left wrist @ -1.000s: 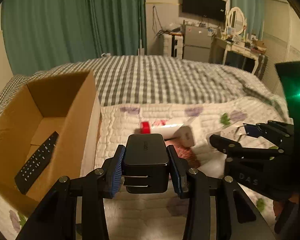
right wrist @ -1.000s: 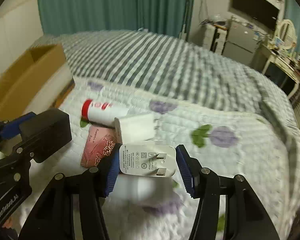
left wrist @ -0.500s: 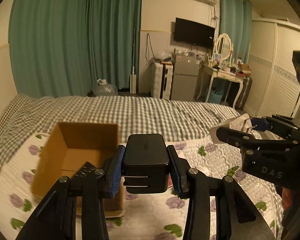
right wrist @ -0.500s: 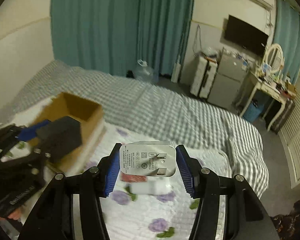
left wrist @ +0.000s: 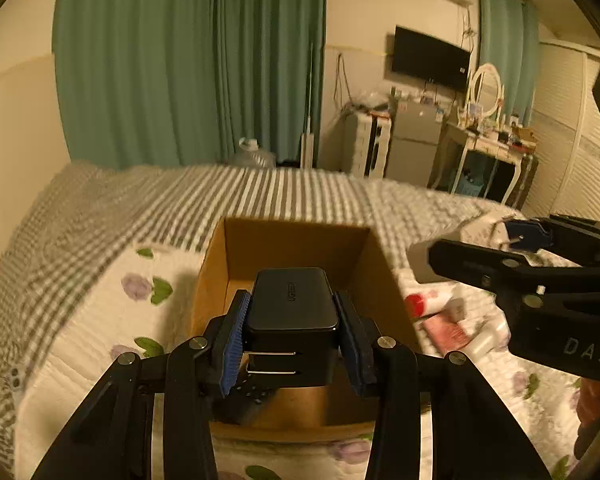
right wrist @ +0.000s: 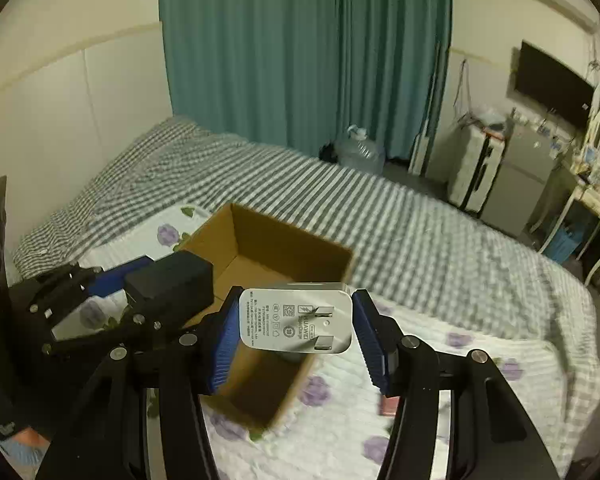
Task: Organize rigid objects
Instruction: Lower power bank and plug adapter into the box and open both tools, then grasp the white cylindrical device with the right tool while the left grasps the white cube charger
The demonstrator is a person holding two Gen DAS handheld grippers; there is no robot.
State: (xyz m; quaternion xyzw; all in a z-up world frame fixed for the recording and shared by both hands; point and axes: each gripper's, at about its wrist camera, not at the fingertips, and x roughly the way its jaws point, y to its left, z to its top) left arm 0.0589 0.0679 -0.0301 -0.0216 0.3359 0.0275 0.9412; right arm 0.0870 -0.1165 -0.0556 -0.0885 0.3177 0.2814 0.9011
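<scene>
Left wrist view: a black charger (left wrist: 292,316) is clamped between the blue pads of the left gripper (left wrist: 293,336), held above the near half of an open cardboard box (left wrist: 216,276) on a floral quilt (left wrist: 100,320). Beneath the jaws, inside the box, a dark remote control (left wrist: 244,396) is partly seen against the near wall; the rest of the box floor ahead of the jaws is seen bare. To the right of the jaws, beyond the box's right wall, a red-capped white tube (left wrist: 424,302) and a pink packet (left wrist: 446,330) are seen on the quilt, with the right gripper (left wrist: 500,244) held above them.

Right wrist view: a white charger (right wrist: 296,320), prongs facing the camera, is gripped between the right gripper's (right wrist: 296,332) pads, over the box's (right wrist: 284,240) right wall. The left gripper (right wrist: 140,280) with its black charger (right wrist: 170,284) is seen just left of the jaws, at the box's left edge. Striped bedding (right wrist: 380,224) is spread beyond the far rim; open quilt (right wrist: 480,360) lies right of the jaws.
</scene>
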